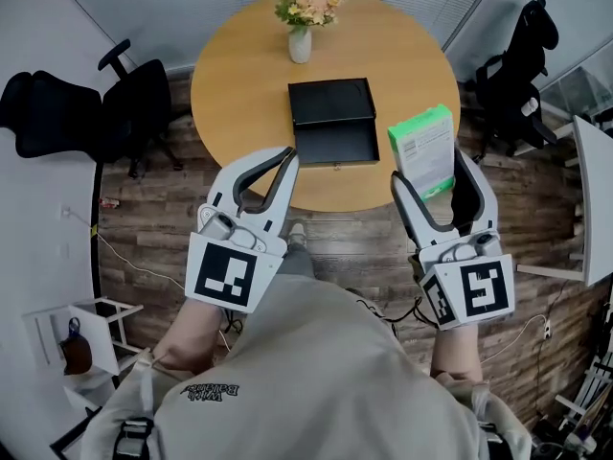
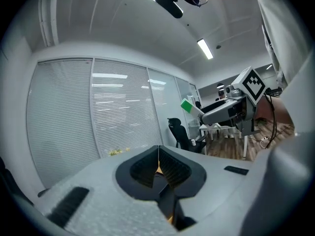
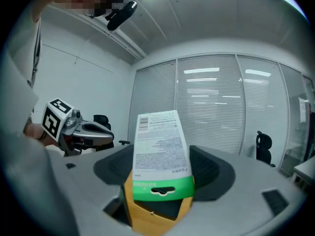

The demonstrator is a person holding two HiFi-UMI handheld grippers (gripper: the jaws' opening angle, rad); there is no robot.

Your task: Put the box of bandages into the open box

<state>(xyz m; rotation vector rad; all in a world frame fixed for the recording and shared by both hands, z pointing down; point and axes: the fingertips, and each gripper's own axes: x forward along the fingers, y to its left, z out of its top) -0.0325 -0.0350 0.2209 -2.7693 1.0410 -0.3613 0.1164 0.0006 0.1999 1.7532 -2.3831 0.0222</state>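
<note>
**A:** Nearest us, what are the two grippers doing?

**B:** The left gripper (image 1: 288,154) has its jaws pressed together on nothing. The right gripper (image 1: 430,173) is clamped on the box of bandages (image 1: 422,149) and holds it up in the air at the near right edge of the worktop (image 1: 239,75).

**A:** Where does it have hold of it?

**B:** Low down, at the green end with the hang slot, so most of the carton sticks out beyond the jaws. I'd say it's a light, thin card box. It's stiff enough to carry, but too hard a squeeze would dent it, and its smooth faces could slip. A hold nearer the middle would keep it from swinging.

**A:** Can you see the pads on it?

**B:** Not properly. In the right gripper view the carton's printed face (image 3: 160,151) covers the contact, so I can't tell how much pad is bearing on it.

**A:** And the target?

**B:** The open box (image 1: 333,123) is black and shallow and lies mid-worktop, left of the carton and a little farther, with its lid laid back. The inside is so dark I can't tell whether anything is in it. Beyond it stands a vase of flowers (image 1: 302,27).
</note>
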